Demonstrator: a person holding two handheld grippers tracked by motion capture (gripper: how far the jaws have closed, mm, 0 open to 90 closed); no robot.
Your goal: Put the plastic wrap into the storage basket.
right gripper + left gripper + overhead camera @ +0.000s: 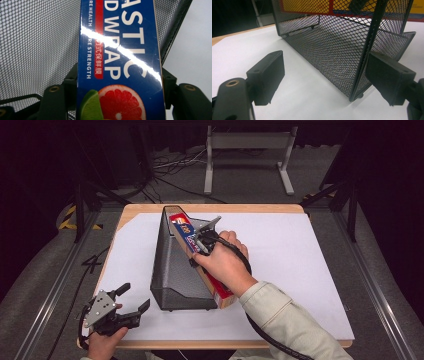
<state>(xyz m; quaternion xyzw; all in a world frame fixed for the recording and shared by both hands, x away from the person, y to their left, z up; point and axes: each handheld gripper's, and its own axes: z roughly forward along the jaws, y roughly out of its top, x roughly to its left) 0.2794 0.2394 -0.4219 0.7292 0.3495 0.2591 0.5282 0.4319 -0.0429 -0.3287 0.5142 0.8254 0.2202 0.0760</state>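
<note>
A long plastic wrap box (188,236), blue and red with a grapefruit picture, lies slanted with its far end inside a black wire-mesh file holder (172,265) in the middle of the table. My right gripper (202,241) is shut on the plastic wrap box (117,62), its jaws pressing both long sides, with the mesh holder (37,45) just behind. At the table's near left corner my left gripper (134,298) stands open and holds nothing. The left gripper view has the holder's near corner post (367,50) between the spread jaws, a short way off.
A white sheet (295,265) covers the wooden table (210,208). Beyond the table's far edge stand a grey metal frame (247,150) and loose cables on the floor. Aluminium rails run along both sides of the table.
</note>
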